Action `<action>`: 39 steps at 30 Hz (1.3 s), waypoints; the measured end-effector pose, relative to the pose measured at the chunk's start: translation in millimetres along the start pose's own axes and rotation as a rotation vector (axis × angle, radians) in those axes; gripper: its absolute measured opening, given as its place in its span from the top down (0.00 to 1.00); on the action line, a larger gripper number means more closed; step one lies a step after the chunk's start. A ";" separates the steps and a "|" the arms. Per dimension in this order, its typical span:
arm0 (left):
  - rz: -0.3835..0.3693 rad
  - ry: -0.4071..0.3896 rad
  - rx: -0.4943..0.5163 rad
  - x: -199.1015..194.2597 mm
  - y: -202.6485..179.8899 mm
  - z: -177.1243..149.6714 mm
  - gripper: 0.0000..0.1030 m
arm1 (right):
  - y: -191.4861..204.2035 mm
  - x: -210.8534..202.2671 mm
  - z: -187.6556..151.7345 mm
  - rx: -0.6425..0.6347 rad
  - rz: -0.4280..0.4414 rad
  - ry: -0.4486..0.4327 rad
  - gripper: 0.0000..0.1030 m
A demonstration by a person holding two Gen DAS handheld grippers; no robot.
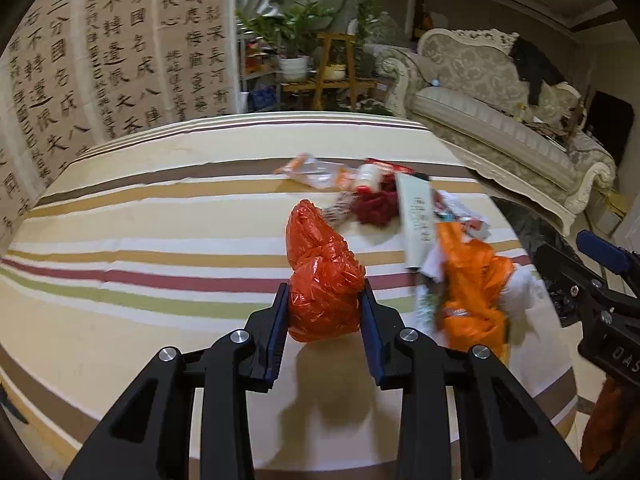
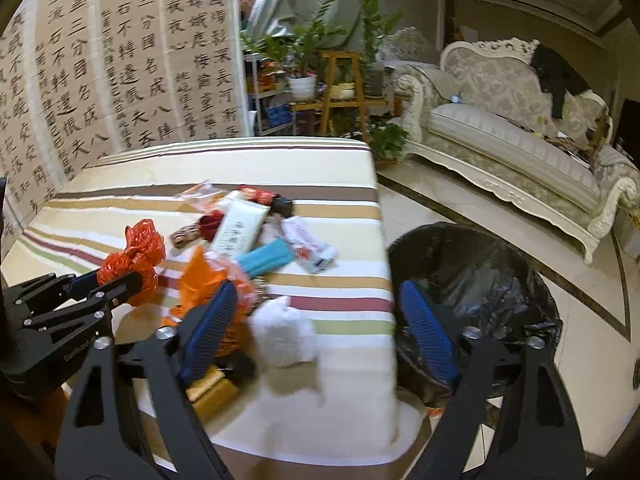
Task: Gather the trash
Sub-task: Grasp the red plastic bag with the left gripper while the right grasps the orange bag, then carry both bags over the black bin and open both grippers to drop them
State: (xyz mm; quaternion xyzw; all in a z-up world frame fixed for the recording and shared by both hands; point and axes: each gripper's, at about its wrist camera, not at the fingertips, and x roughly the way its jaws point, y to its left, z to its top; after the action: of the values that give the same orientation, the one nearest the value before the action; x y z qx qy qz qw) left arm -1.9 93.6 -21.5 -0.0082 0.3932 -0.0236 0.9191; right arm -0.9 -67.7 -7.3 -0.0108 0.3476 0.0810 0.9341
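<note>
My left gripper [image 1: 325, 312] is shut on a crumpled red plastic bag [image 1: 322, 276], held just above the striped table [image 1: 140, 280]; the bag also shows in the right wrist view [image 2: 134, 258]. My right gripper [image 2: 320, 328] is open and empty, with a white tissue wad [image 2: 284, 334] between its fingers and an orange bag [image 2: 208, 280] by its left finger. A trash pile lies further back: a white packet [image 2: 242, 224], a teal packet [image 2: 266, 260] and a white wrapper [image 2: 310, 244]. A black-lined trash bin [image 2: 480, 280] stands on the floor off the table's right edge.
A cream sofa [image 2: 516, 148] stands at the right. Potted plants on a wooden stand [image 2: 340, 84] are behind the table. A calligraphy screen [image 2: 100, 72] runs along the left. Brown packets [image 2: 212, 390] lie near the table's front edge.
</note>
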 end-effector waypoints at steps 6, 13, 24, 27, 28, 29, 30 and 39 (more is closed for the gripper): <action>0.076 -0.029 -0.033 -8.5 27.2 -3.8 0.67 | 28.6 8.4 0.8 -0.040 0.065 0.048 0.41; 0.098 -0.035 -0.064 -11.3 47.3 -4.6 0.67 | 50.2 16.8 0.6 -0.075 0.089 0.077 0.41; 0.069 -0.039 -0.069 -8.1 45.0 -5.0 0.67 | 63.3 27.3 -3.7 -0.093 0.109 0.108 0.54; 0.065 -0.041 -0.066 -8.5 43.3 -5.0 0.67 | 59.1 23.3 -2.1 -0.075 0.123 0.092 0.62; 0.064 -0.043 -0.064 -8.7 42.1 -4.5 0.67 | 57.8 22.0 -1.2 -0.069 0.127 0.090 0.62; 0.064 -0.044 -0.062 -9.1 40.9 -4.5 0.67 | 57.3 21.2 -0.7 -0.065 0.133 0.088 0.62; 0.063 -0.045 -0.061 -9.3 39.8 -4.0 0.67 | 56.8 20.5 -0.7 -0.064 0.137 0.086 0.62; 0.037 -0.086 -0.049 -19.2 19.8 4.2 0.67 | 36.7 -8.5 12.5 -0.034 0.141 0.000 0.62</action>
State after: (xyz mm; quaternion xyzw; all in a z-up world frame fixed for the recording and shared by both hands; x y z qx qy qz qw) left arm -11.4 114.3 -5.4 -0.0243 0.3538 0.0032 0.9350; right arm -5.0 -31.7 9.1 -0.0023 0.3459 0.1526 0.9258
